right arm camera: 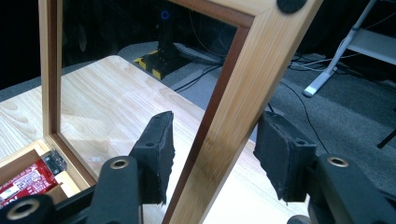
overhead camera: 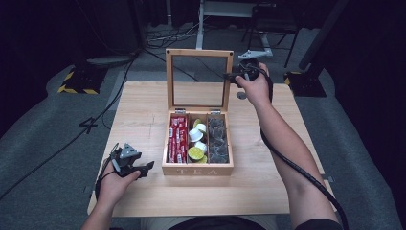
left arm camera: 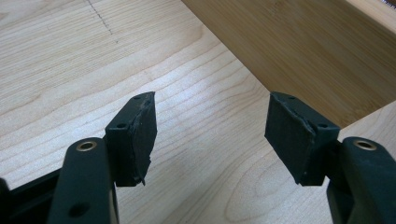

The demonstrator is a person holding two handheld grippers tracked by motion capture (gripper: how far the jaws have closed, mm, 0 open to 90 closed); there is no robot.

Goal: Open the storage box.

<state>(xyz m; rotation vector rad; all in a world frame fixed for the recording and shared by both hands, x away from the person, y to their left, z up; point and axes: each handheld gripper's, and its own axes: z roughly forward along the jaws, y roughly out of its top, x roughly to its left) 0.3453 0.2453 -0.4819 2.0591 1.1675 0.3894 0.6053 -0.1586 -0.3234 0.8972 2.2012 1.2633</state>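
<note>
A wooden tea box (overhead camera: pixel 197 170) stands open mid-table, its glass lid (overhead camera: pixel 170 81) upright at the back. Red sachets (overhead camera: pixel 177 139), white and yellow capsules (overhead camera: pixel 197 139) and dark pouches (overhead camera: pixel 218 139) fill its three compartments. My right gripper (overhead camera: pixel 230 75) is at the lid's right rail near the top corner. In the right gripper view the rail (right arm camera: pixel 261 51) runs between the jaws of that gripper (right arm camera: pixel 215 121), with a gap at the left pad, so the grip is open. My left gripper (overhead camera: pixel 146 167) rests low by the box's front left corner, open and empty (left arm camera: pixel 212 100), with the box wall (left arm camera: pixel 303 42) just ahead.
The light wooden table (overhead camera: pixel 143 105) has bare room left and right of the box. Grey carpet surrounds it, with cables, a yellow-black striped base (overhead camera: pixel 76 86) at the far left and a white stand foot (overhead camera: pixel 261 50) behind.
</note>
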